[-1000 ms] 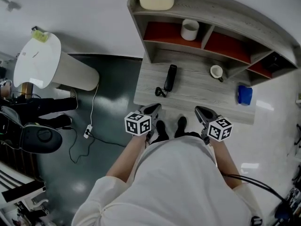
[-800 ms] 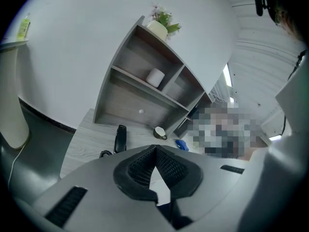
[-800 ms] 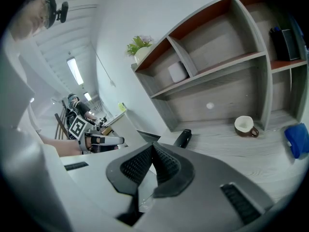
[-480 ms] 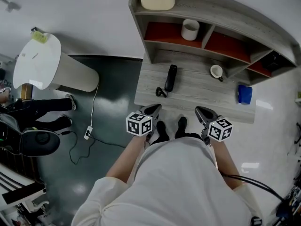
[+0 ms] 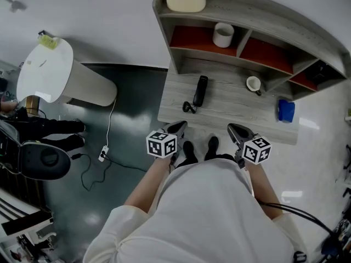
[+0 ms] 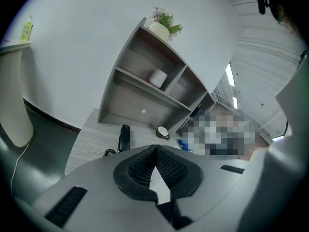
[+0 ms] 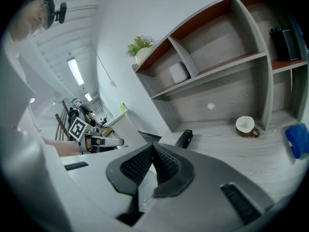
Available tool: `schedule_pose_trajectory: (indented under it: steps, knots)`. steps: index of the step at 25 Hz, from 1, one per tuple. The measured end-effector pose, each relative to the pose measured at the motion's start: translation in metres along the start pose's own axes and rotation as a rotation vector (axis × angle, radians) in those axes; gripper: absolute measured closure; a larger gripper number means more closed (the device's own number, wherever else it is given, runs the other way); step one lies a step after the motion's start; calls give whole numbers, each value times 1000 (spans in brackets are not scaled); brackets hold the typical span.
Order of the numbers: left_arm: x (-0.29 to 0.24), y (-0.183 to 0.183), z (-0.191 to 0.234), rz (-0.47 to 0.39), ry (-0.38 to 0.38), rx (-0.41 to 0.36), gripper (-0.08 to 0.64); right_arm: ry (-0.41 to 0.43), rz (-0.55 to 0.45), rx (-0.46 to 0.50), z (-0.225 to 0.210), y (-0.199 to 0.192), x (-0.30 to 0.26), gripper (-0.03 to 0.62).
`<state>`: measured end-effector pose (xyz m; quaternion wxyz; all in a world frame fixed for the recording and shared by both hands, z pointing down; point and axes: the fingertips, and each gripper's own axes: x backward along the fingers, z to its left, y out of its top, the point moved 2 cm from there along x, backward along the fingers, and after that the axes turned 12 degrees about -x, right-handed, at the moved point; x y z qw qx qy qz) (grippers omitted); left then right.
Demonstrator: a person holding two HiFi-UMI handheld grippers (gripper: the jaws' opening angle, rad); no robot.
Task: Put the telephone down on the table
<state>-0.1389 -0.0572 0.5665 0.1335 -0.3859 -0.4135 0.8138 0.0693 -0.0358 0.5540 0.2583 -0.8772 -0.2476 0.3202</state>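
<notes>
A black telephone handset [image 5: 199, 90] with a coiled cord lies flat on the grey wooden table [image 5: 230, 109], left of its middle; the same telephone [image 6: 124, 137] shows in the left gripper view and again [image 7: 184, 138] in the right gripper view. My left gripper [image 5: 179, 126] is held near my body at the table's front edge, jaws shut with nothing between them. My right gripper [image 5: 235, 129] hangs level with it to the right, also shut and empty. Both are well short of the handset.
A shelf unit [image 5: 258, 32] stands at the table's back with a white cup [image 5: 222, 35] inside and a plant pot [image 5: 186, 0] on top. A small mug [image 5: 253, 84] and a blue object [image 5: 285, 110] rest on the table. A white round stand [image 5: 52, 75] is on the left.
Both grippers stay where they were. The view has shifted very slightly. A person's legs at the far left edge have moved.
</notes>
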Motion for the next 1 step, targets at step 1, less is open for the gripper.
schedule_pose_trajectory:
  steps: [1]
  knots:
    - [0, 0, 0, -1, 0, 2, 551, 1, 0, 0, 0, 1, -1, 575]
